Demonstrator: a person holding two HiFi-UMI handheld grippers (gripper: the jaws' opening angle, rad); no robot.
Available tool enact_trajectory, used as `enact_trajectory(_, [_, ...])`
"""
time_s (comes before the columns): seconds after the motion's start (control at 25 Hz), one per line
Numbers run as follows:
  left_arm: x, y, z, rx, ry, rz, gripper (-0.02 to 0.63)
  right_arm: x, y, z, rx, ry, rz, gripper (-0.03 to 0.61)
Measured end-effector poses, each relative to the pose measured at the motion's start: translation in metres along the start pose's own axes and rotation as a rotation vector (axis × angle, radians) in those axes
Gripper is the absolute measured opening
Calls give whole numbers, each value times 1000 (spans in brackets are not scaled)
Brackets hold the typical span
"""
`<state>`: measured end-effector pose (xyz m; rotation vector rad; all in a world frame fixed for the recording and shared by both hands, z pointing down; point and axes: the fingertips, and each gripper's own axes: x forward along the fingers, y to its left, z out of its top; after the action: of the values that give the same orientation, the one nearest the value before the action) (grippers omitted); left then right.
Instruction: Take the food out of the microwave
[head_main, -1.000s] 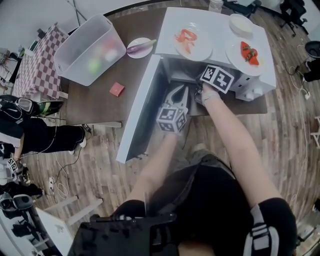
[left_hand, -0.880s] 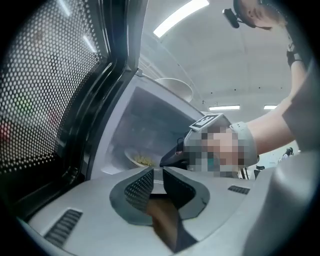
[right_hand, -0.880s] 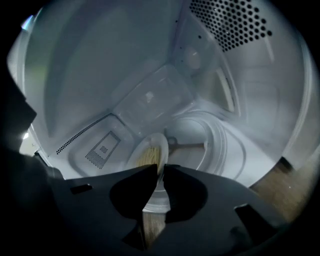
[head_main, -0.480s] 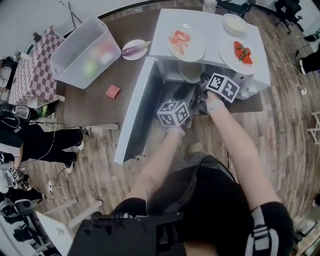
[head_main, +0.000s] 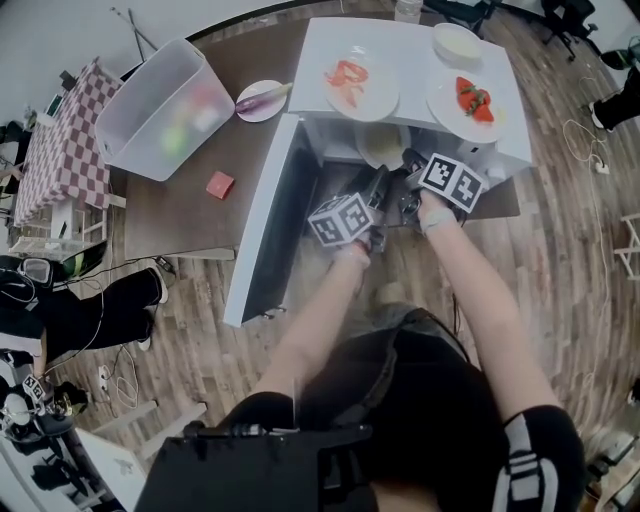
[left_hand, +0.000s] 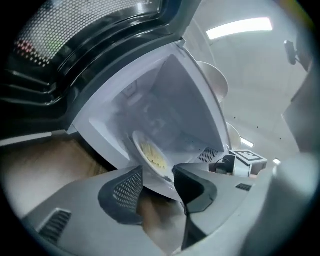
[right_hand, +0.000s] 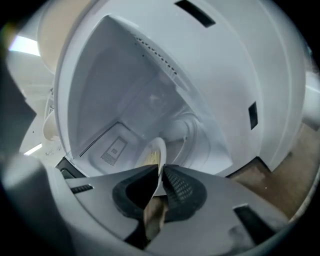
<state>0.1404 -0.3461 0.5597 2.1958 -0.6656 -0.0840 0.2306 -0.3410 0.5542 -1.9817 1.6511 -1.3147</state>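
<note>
A white microwave (head_main: 415, 62) stands with its door (head_main: 262, 230) swung wide to the left. At its mouth is a white plate (head_main: 383, 146) of pale yellow food. In the right gripper view my right gripper (right_hand: 161, 182) is shut on that plate's rim (right_hand: 156, 150), one pad on each face. My left gripper (left_hand: 159, 182) points into the cavity just left of it, jaws wide and closing slightly. The plate (left_hand: 150, 155) lies just beyond its tips and the pads do not press on it. In the head view both grippers (head_main: 375, 188) (head_main: 410, 165) are at the microwave's opening.
On the microwave top stand a plate of orange-red food (head_main: 358, 78), a plate of red pieces (head_main: 472, 100) and a white bowl (head_main: 456, 42). On the brown table to the left are a clear bin (head_main: 165, 105), a small plate with a purple vegetable (head_main: 262, 98) and a red block (head_main: 220, 184).
The left gripper has opened and rolled, and sits closer to the microwave's mouth. The plate, not visible one second ago, now shows at the opening with the right gripper on it.
</note>
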Motion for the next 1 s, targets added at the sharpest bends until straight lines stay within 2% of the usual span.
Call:
enact_trajectory(0.16, [-2,2,-4,-110,-10,1,151,-7,-4,-2,-11,12,18,32])
enact_trajectory(0.32, [-2,-2,-5,-129,-7,-15,86,-12,-9,-6,-22,32,31,34])
enact_trajectory(0.44, [-2,-2,-5,-148,-12,-18,77,-12,-12,-8,-19,41,44,40])
enact_trajectory(0.6, [-3,0,-2,-174,-36,-11,64,-12,-12,-13,99,38,71,42])
enact_trajectory(0.68, [-4,0,-1,-185,-43,-10,63,-14,-9,-18,155,47,91,91])
enact_trajectory(1.0, [-7,-4,-2,-220,-50,-21,58,-16,3,-45,265,116,146,95])
